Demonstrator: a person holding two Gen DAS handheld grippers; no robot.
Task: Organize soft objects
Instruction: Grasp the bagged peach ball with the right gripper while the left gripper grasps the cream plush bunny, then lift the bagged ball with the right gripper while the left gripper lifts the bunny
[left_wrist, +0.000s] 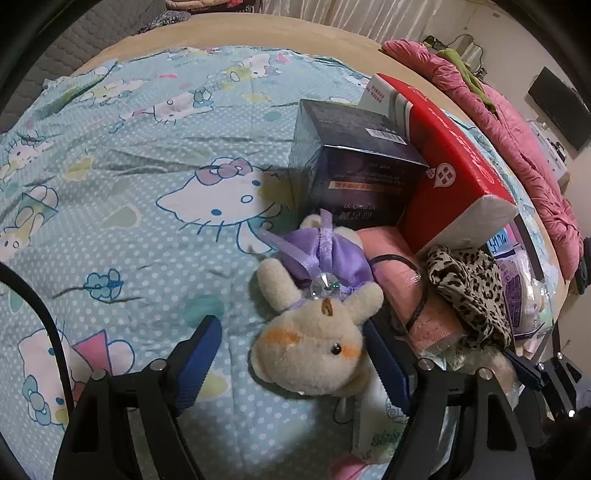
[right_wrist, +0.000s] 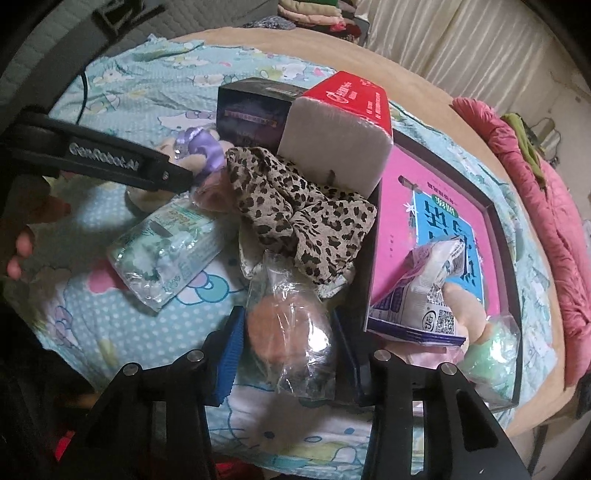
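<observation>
Bed: the bed (left_wrist: 122, 192), under a pale blue cartoon-cat sheet, carries everything; the clutter is bunched at its right side in the left wrist view.

Tray: a dark-rimmed tray (right_wrist: 496, 221) with a pink printed floor holds a wrapped tissue pack (right_wrist: 421, 295) and other soft bits.

Boxes: a dark box (left_wrist: 354, 166) and a red-wrapped tissue block (left_wrist: 461, 177) stand behind the pile, touching each other.

Scarf: a leopard-print cloth (right_wrist: 295, 218) lies crumpled between the boxes and the bagged item.

Plush bunny: the plush bunny (left_wrist: 314, 332) lies on the sheet just beside a pink folded cloth (left_wrist: 391, 273). Long axis runs toward the dark box; head nearest the camera, purple dress and feet away.

Bunny handling: judged light, squashy and non-slip; the head is the fullest part to pinch, while ribbon and crystal bead look snag-prone.

Left gripper: the left gripper (left_wrist: 291, 354) has its blue fingers spread wide either side of the bunny's head, one close against it, the other apart; nothing gripped.

Bagged puff: an orange puff in crinkly clear plastic (right_wrist: 291, 328) lies by the tray's edge, long axis pointing away from the camera. Likely very light and slippery; best taken across the padded middle.

Right gripper: the right gripper (right_wrist: 291, 354) has its fingers around the bagged puff, seemingly touching the wrap; a firm grip cannot be confirmed.
</observation>
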